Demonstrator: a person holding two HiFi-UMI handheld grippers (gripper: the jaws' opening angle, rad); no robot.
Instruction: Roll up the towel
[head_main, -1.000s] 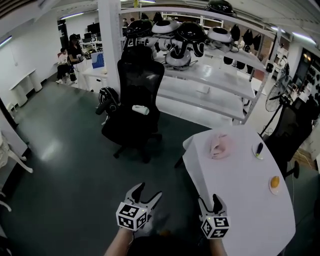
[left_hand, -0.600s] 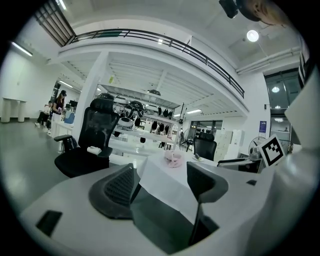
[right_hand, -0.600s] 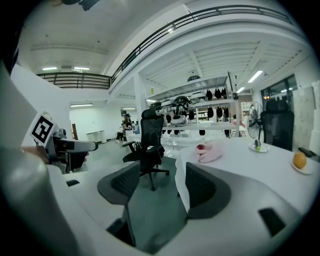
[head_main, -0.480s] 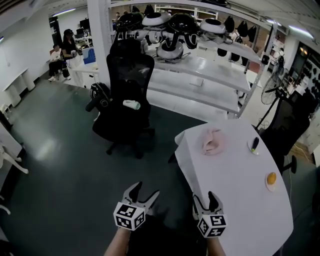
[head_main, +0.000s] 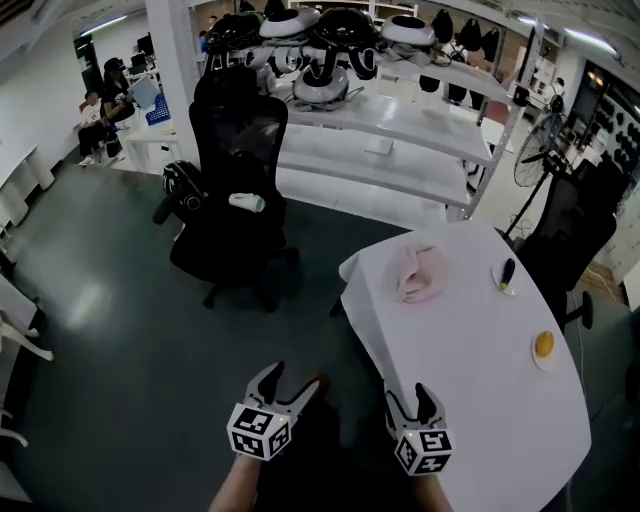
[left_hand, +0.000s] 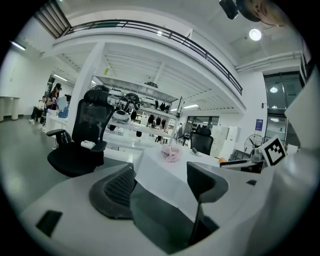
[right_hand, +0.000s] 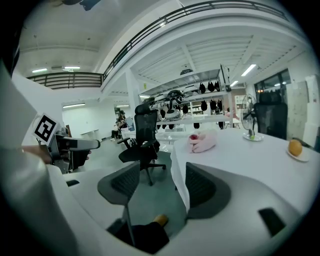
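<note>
towel (head_main: 418, 274) was bunched on the table (head_main: 480, 370) – looked soft, light, floppy | I'd grab a loose edge | left gripper (head_main: 297, 379) and right gripper (head_main: 407, 394) – jaws were apart, empty

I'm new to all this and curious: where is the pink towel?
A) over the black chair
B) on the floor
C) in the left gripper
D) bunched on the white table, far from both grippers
D: the pink towel lies bunched on the white table, while the left gripper and right gripper are open and empty.
</note>
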